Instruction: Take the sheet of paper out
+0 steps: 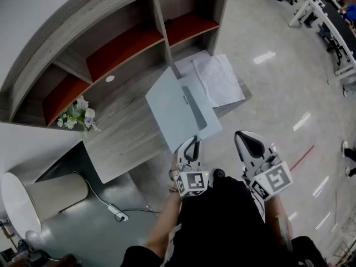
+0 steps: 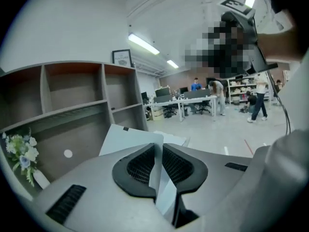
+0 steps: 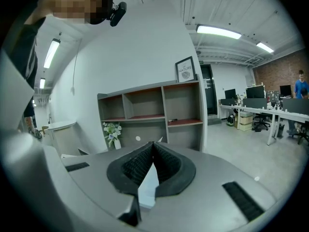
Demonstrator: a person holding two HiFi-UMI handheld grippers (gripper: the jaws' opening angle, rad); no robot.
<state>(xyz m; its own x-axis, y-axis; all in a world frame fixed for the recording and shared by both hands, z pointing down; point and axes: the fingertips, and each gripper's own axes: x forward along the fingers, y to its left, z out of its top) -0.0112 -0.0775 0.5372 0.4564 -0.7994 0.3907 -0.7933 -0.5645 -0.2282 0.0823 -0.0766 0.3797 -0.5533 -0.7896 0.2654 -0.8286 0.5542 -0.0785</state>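
Observation:
A flat grey-blue folder (image 1: 178, 113) with a dark strip along one side is lifted, tilted, above the wooden desk (image 1: 119, 141). My left gripper (image 1: 192, 143) is shut on its near edge. In the left gripper view the folder (image 2: 128, 139) runs down between the ribbed pads (image 2: 142, 166) of the left gripper (image 2: 158, 151). White sheets of paper (image 1: 218, 79) lie flat on the desk's far right end. My right gripper (image 1: 248, 142) hovers to the right of the left one, off the desk's edge and shut. In its own view the right gripper (image 3: 153, 151) has its pads pressed together.
A shelf unit (image 1: 125, 43) with red-lined compartments stands behind the desk. A small vase of flowers (image 1: 76, 115) sits at its left end. On the floor are a white round-topped stand (image 1: 25, 202) and a cable with a plug block (image 1: 115, 211). Office desks (image 1: 328, 15) stand far right.

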